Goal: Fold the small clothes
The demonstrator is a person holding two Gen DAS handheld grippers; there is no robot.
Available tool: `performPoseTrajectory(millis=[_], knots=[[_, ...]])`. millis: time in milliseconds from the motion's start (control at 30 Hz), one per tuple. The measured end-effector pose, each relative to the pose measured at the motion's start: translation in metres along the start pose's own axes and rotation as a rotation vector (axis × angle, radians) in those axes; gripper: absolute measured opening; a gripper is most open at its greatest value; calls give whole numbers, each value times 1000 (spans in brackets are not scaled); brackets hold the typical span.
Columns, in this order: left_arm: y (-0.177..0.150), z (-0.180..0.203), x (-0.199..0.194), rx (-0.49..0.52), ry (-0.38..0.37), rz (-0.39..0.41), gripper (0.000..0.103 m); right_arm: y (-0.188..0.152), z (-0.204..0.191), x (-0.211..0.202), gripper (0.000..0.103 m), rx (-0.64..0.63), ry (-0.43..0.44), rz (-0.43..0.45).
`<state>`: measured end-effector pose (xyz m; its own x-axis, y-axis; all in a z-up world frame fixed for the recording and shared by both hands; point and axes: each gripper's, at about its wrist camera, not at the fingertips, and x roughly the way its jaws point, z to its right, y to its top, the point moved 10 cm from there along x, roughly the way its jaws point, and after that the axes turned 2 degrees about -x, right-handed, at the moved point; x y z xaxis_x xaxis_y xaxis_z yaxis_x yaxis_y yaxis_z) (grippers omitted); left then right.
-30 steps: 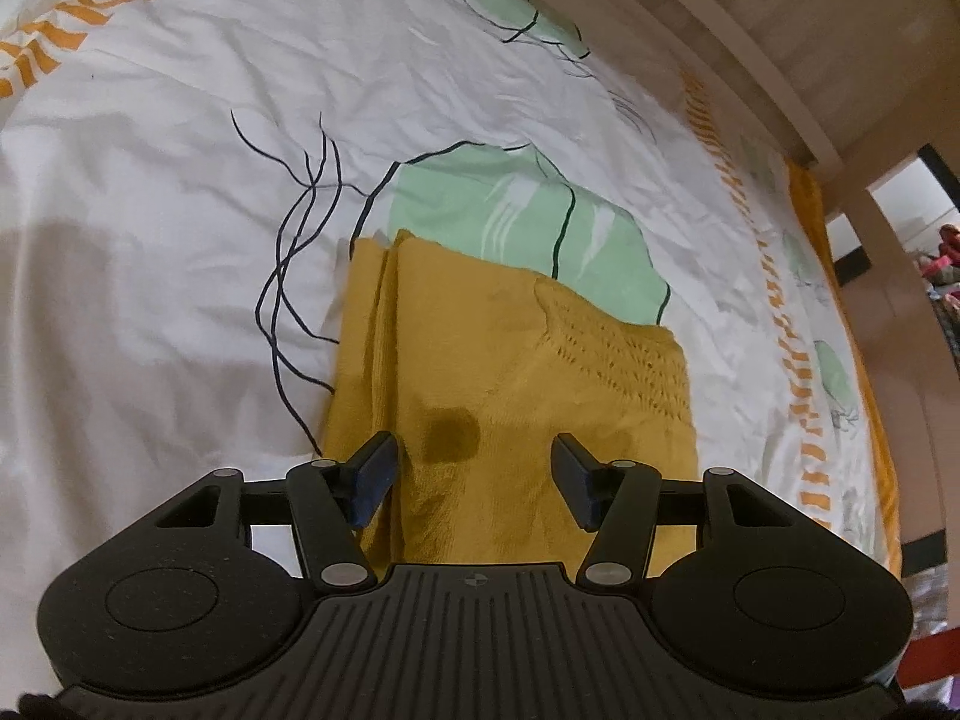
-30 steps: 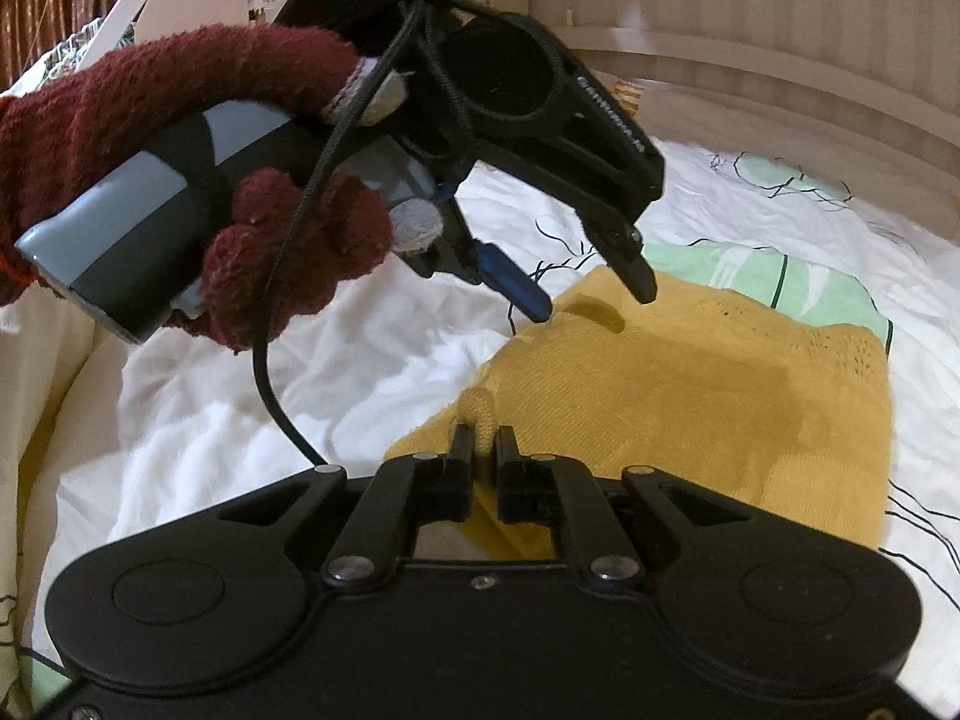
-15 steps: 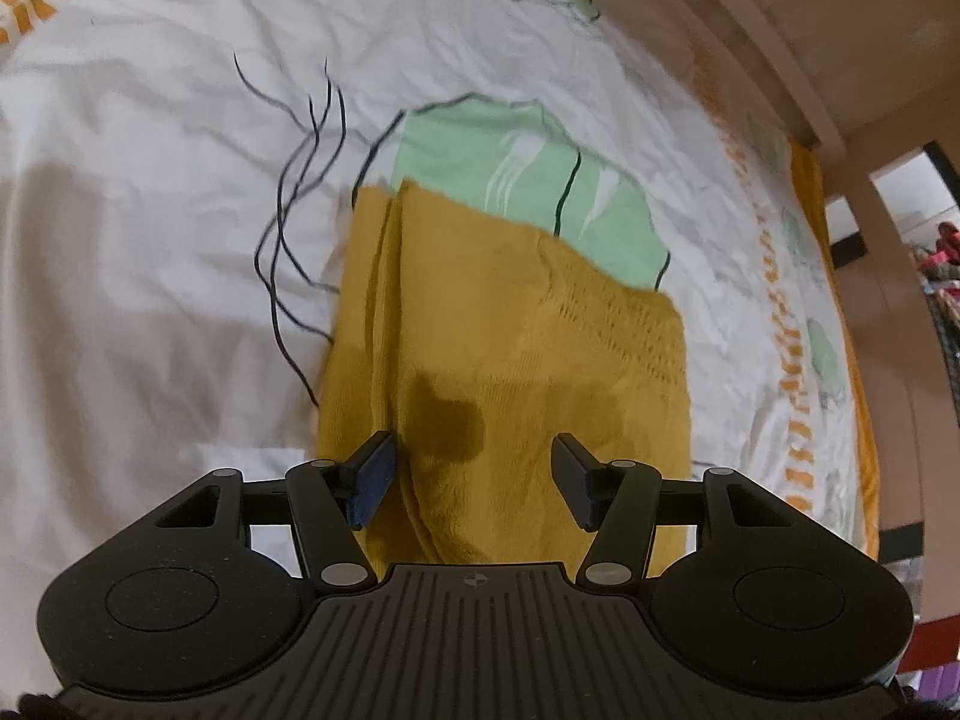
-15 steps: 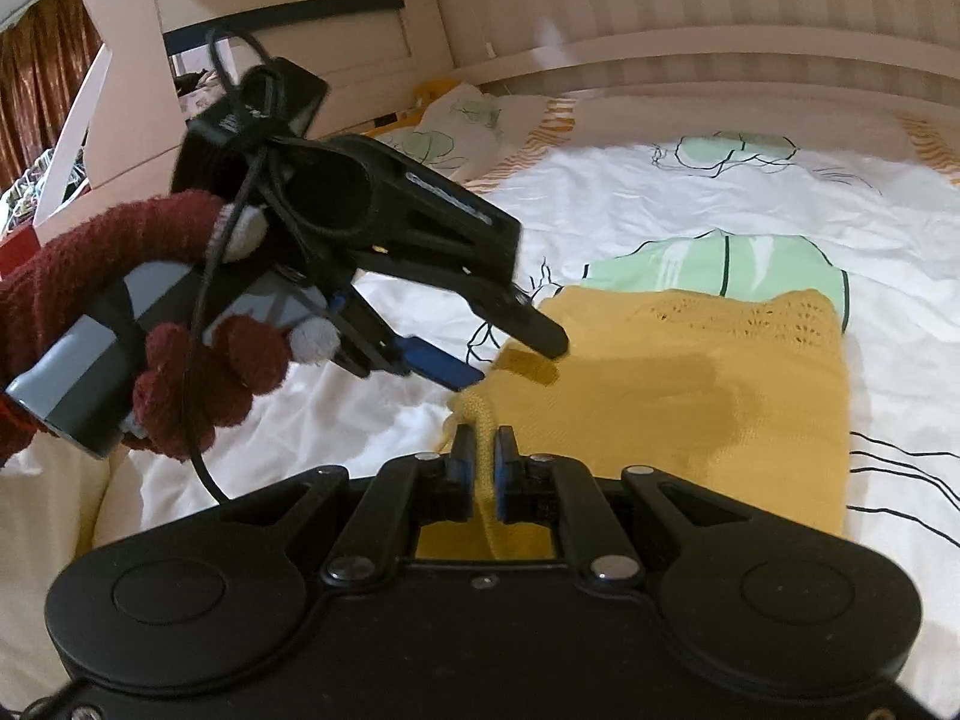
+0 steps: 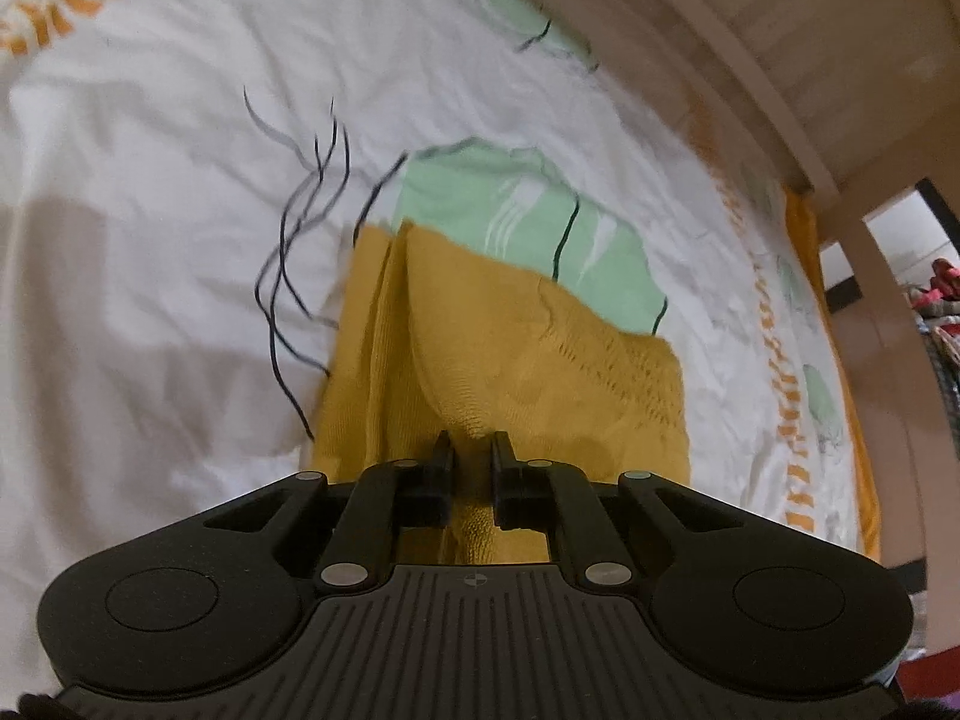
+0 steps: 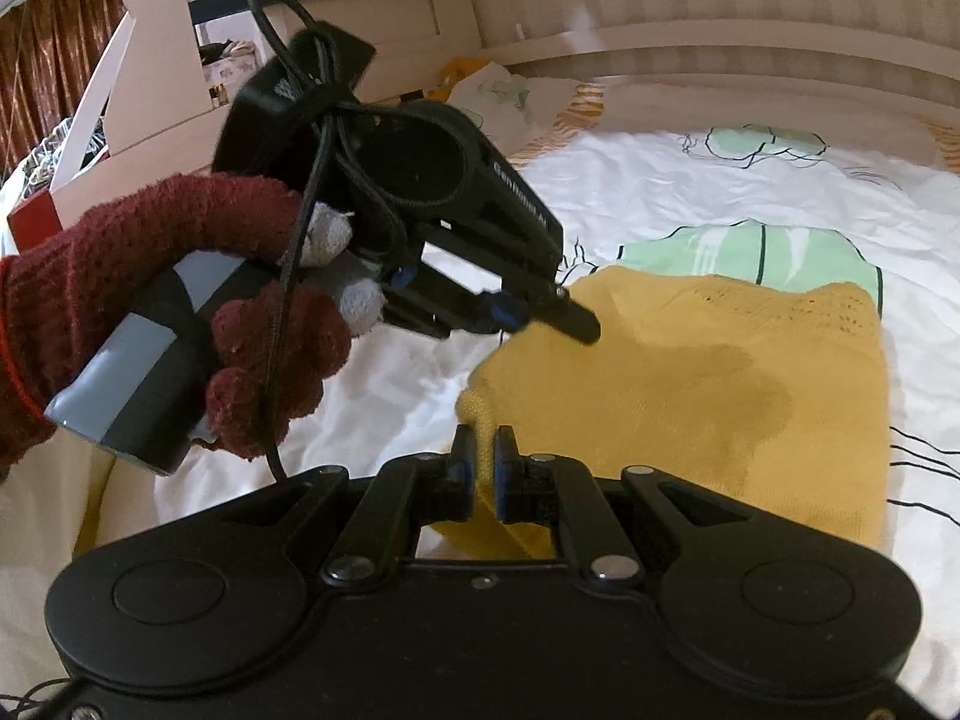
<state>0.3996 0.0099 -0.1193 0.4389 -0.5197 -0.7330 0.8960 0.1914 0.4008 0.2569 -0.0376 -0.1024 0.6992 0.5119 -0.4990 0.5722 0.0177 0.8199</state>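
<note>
A mustard-yellow knit garment (image 5: 510, 348) lies folded on the white printed bedsheet (image 5: 150, 210). In the left wrist view my left gripper (image 5: 473, 441) is closing its jaws on a raised fold of the yellow knit, which bunches up between the pads. The right wrist view shows the garment (image 6: 720, 372) spread to the right, and my right gripper (image 6: 485, 438) is shut on its near left corner. The left gripper (image 6: 540, 312) reaches in from the left there, its tips on the garment's far left edge, held by a hand in a dark red glove (image 6: 180, 276).
A wooden bed rail (image 5: 780, 60) curves along the far and right side of the mattress. In the right wrist view a striped headboard (image 6: 720, 12) stands behind the bed, and a crumpled cloth (image 6: 498, 90) lies near the far edge.
The left gripper's jaws went from wide apart over the garment to pinched on a fold of it. The right gripper stayed shut on its corner, and the view rolled slightly.
</note>
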Motion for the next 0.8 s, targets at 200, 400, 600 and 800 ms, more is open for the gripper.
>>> performPoseTrajectory(millis=[200, 400, 600, 800], knots=[[1, -11, -11, 27, 60, 33, 10, 2, -15, 12, 12, -45, 7, -27], [-9, -37, 7, -23, 141, -51, 18, -25, -9, 40, 21, -5, 37, -145], [-13, -34, -1, 18, 171, -51, 25, -15, -1, 20, 50, 34, 70, -130], [-23, -39, -3, 17, 158, -67, 29, -5, 35, -11, 59, 106, 7, -100]])
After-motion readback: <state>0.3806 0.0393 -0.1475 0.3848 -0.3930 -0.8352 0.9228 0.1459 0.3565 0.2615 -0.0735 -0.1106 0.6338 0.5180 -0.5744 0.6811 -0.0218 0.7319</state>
